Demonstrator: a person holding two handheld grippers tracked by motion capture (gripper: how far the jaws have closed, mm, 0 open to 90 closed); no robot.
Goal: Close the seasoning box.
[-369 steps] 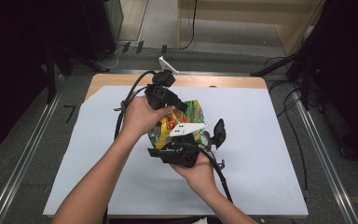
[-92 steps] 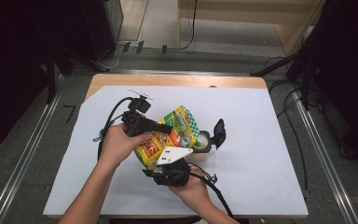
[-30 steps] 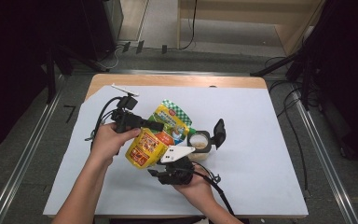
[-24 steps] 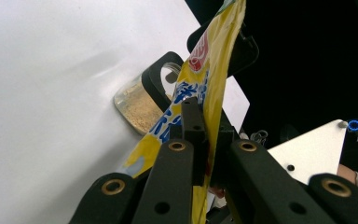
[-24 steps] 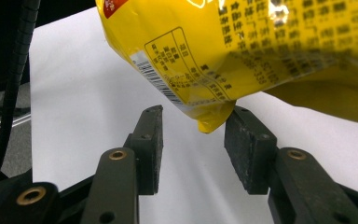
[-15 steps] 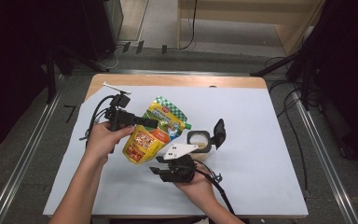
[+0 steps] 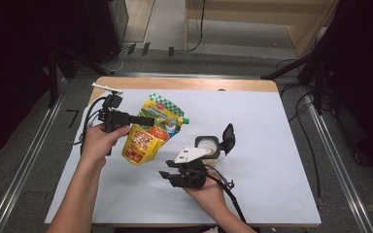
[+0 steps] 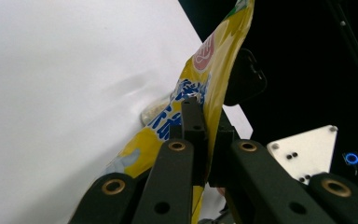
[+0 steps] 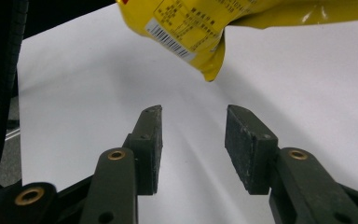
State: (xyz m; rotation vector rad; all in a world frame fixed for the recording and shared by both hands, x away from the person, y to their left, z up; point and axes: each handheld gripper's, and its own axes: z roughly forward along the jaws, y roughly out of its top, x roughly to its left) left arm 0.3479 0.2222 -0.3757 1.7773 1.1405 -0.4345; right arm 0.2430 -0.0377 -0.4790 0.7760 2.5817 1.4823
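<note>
**Pouch position and jaw state**

The yellow pouch (image 7: 150, 131) hangs over the white table cover (image 7: 272, 126), pinched at its side by the left gripper (image 7: 145, 120). The right gripper (image 9: 193, 140) stands spread and empty, just below the pouch's bottom corner.

One yellow pouch (image 7: 151, 131), one tape roll (image 7: 207, 145), two grippers, one white mat (image 7: 272, 145).
</note>
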